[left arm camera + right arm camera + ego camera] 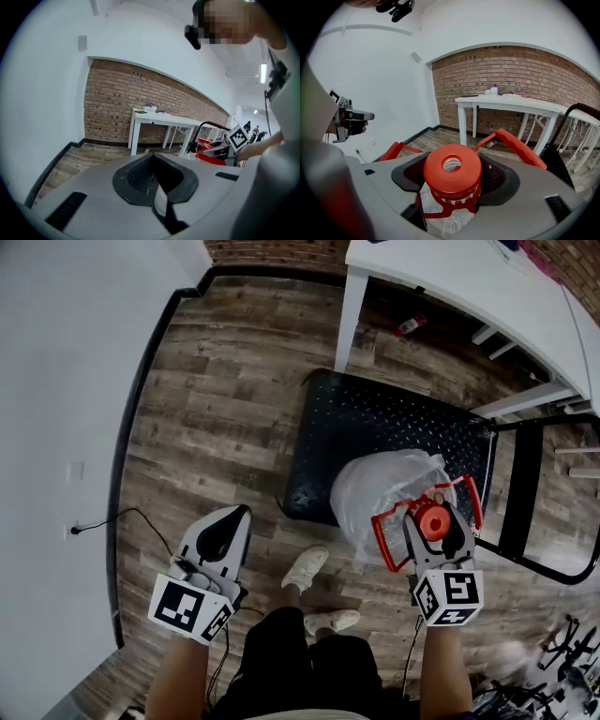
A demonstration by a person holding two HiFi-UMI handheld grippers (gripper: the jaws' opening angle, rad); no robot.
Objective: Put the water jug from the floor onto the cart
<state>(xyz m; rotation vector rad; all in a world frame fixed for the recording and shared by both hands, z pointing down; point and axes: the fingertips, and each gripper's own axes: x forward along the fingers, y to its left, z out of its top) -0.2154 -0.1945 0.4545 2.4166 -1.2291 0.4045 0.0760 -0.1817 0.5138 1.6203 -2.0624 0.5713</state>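
From my feed, the right gripper is clamped on the neck of the water jug. In the right gripper view both jaws press in just under the red cap, which has a round hole in its middle. The jug is clear plastic, and its red handle is swung out to either side of the jaws. In the head view the jug's body overlaps the near right corner of the cart, a black studded deck with a dark push bar at its right end. I cannot tell whether the jug rests on that deck or hangs just above it. The left gripper is out over the wood floor, well apart from the jug. Its own view shows the jaws pressed together with nothing between them. The only print I can make out is the black-and-white square pattern on the left marker cube and the right marker cube. If the jug has a label, it is too blurred to read. A white table stands beyond the cart, against the brick wall.
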